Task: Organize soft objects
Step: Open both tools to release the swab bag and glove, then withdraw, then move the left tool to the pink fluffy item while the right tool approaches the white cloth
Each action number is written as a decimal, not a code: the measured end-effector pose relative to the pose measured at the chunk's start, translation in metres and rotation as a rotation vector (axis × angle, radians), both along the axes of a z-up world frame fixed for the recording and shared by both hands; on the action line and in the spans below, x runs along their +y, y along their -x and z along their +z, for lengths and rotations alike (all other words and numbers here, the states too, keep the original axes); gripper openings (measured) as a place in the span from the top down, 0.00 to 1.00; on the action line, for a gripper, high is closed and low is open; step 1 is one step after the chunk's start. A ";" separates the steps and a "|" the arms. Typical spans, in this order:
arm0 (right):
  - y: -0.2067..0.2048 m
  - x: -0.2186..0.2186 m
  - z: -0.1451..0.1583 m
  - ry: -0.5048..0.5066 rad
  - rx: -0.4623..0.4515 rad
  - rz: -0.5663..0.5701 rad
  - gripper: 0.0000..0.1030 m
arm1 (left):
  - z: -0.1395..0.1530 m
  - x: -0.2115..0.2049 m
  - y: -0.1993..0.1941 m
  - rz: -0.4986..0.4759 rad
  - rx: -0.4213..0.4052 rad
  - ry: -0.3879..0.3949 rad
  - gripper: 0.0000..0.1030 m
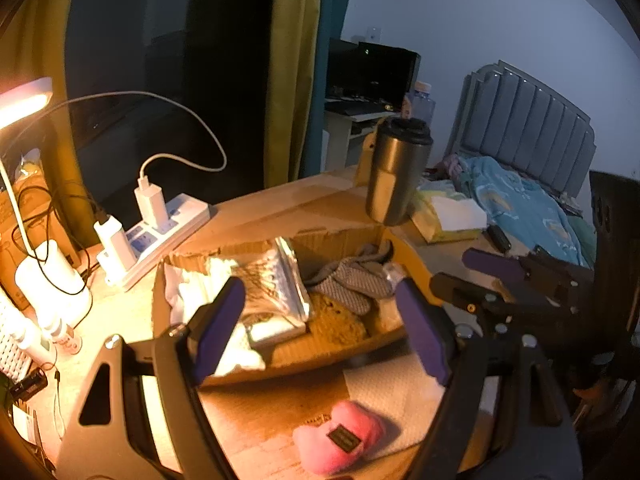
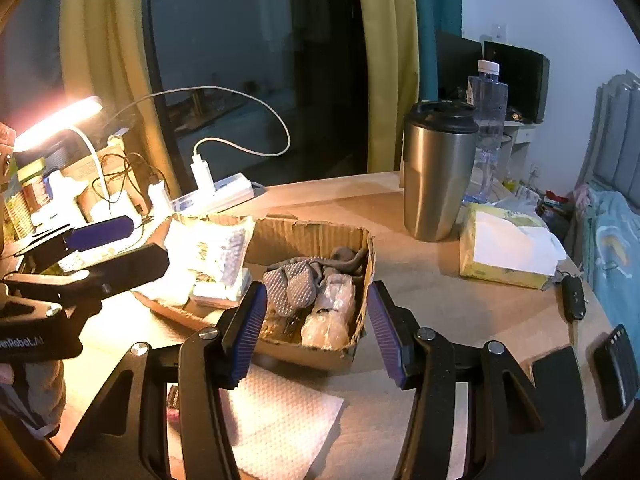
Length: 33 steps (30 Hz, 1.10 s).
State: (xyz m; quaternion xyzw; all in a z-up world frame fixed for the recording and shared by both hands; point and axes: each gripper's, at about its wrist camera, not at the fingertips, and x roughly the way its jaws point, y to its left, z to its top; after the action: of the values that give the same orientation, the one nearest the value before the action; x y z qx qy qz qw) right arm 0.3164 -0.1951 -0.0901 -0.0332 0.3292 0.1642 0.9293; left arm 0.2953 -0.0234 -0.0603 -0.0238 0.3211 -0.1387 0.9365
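Bedroom setting at night: dark window [image 2: 256, 64] flanked by yellow curtains [image 1: 292, 68], padded grey headboard [image 1: 528, 120] far right of both claws. Wooden desk [image 2: 448, 292] lies under both tools, lit from the left by a glowing desk lamp [image 2: 60, 120]. Torn cardboard tray [image 2: 360, 264] sits just ahead of both claws; it holds a grey knitted cloth [image 2: 294, 286], clear-wrapped bundles [image 2: 332, 312] and foil and plastic packets [image 1: 276, 284]. Steel travel tumbler [image 2: 438, 172] stands upright beyond the tray, right of the right claw's line; a yellow tissue pack [image 2: 504, 252] lies further right. White power strip [image 1: 160, 236] with chargers lies ahead-left of the left claw. White paper towel [image 2: 280, 420] lies flat beneath the right claw. Pink plush toy [image 1: 340, 444] rests on the desk directly below the left claw, between its arms, untouched. Left claw [image 1: 320, 332]: jaws apart, empty. Right claw [image 2: 316, 332]: jaws apart, empty. Car key [image 2: 574, 298] lies right of the right claw.
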 end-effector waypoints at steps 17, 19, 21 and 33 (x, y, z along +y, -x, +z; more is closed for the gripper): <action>0.037 0.009 -0.009 0.008 0.017 0.036 0.46 | -0.034 0.022 0.034 0.077 0.078 0.040 0.23; 0.040 0.010 -0.011 0.008 0.021 0.043 0.46 | -0.038 0.020 0.038 0.078 0.085 0.038 0.23; 0.043 0.010 -0.015 0.008 0.028 0.047 0.46 | -0.042 0.019 0.041 0.078 0.094 0.037 0.23; 0.051 -0.006 -0.038 -0.009 0.072 0.041 0.46 | -0.074 0.001 0.050 0.056 0.170 0.010 0.23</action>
State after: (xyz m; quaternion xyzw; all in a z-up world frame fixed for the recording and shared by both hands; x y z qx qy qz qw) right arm 0.2651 -0.2010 -0.1278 -0.0296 0.3609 0.1859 0.9134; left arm 0.2458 -0.0221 -0.1339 -0.0492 0.3978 -0.1116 0.9093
